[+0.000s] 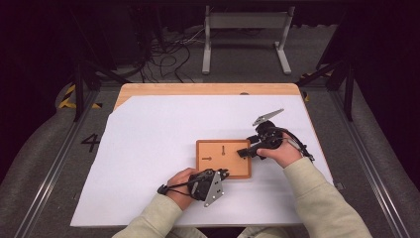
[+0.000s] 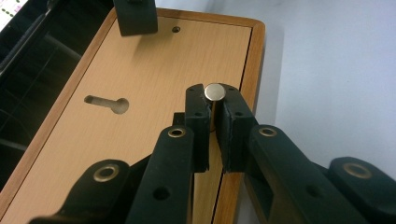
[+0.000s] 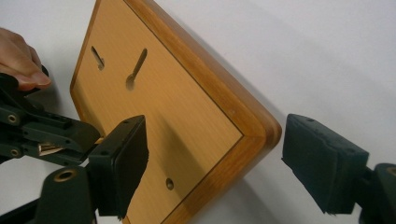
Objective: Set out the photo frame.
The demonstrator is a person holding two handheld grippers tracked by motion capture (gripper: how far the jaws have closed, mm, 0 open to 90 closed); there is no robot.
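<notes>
A wooden board (image 1: pixel 223 158) with keyhole slots lies on the white sheet (image 1: pixel 148 148) covering the table. At its near edge the left gripper (image 2: pixel 214 109) is clamped on a small metal pin (image 2: pixel 214 92); only the round head shows, the shank hidden between the pads. The right gripper (image 3: pixel 212 163) has its jaws wide apart, straddling a board corner without touching. In the high view the pin is too small to make out.

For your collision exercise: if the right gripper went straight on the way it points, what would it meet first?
Probably the wooden board: the right gripper is open, its fingers straddling the board's near corner. Farther along lies the left gripper, though depth is hard to judge.
</notes>
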